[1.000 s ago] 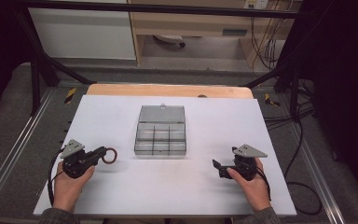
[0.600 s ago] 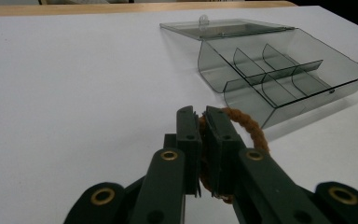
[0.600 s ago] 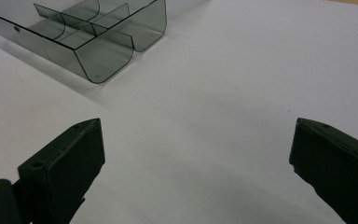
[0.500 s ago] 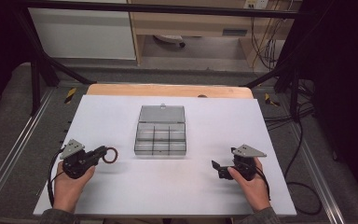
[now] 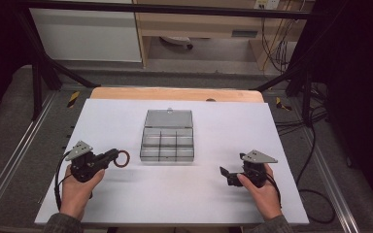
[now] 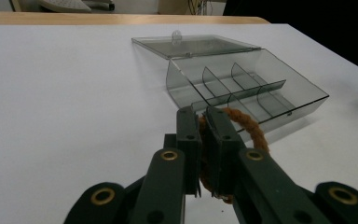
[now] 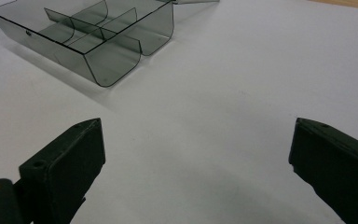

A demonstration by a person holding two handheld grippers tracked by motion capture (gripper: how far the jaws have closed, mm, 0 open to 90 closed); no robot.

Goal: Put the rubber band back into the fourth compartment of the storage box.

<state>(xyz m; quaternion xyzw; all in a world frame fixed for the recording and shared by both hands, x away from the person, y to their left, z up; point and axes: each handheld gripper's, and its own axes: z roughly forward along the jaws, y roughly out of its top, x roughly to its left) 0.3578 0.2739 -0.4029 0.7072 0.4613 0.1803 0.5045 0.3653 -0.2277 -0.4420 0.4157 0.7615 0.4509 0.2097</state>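
Note:
A clear grey compartment box (image 5: 167,142) lies open in the middle of the white table, its lid (image 5: 168,118) flat behind it; the box (image 6: 247,91) (image 7: 88,32) has empty compartments. My left gripper (image 5: 112,157) is shut on a brown ring (image 5: 122,158), held just left of the box's near corner. In the left gripper view the ring (image 6: 251,128) sticks out from between the closed jaws. My right gripper (image 5: 225,174) rests near the table's front right, open with nothing between its jaws; its fingertips (image 7: 81,144) stand wide apart.
The white sheet (image 5: 223,126) covers a wooden table (image 5: 175,93) whose far edge shows. Metal rails run along both sides. Cables (image 5: 315,141) hang at the right, beyond the table.
The left gripper with the ring has shifted slightly right, toward the box. The right gripper has barely moved.

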